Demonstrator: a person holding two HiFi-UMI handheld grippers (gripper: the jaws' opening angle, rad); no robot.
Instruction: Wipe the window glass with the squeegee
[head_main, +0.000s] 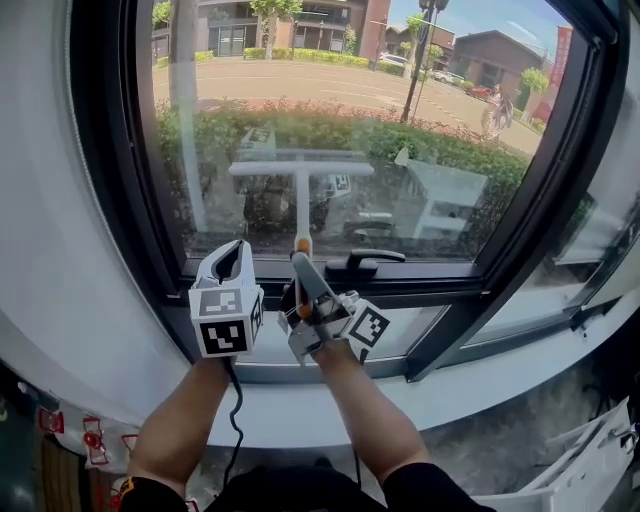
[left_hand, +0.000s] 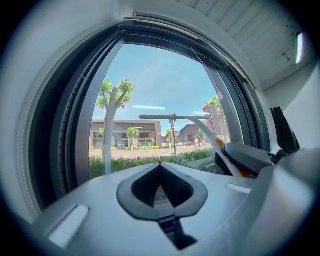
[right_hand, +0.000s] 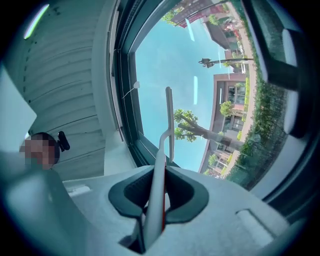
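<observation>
Right claw (right_hand: 159, 186): clamped on the long white squeegee (head_main: 301, 210) handle.
Left claw (left_hand: 160, 169): closed, empty, just beside.
Blade (head_main: 300, 168): horizontal, straight above right claw, against clear window glass (head_main: 420, 110).

We find no readable text, number or brand in any view. The left marker cube (head_main: 224, 322) and the right marker cube (head_main: 367, 327) carry black-and-white square patterns only, no letters or digits. Through the window glass (head_main: 330, 120), up and to the right of the cubes, a red banner (head_main: 562, 50) stands by the street. Any print on it is too small to read.
</observation>
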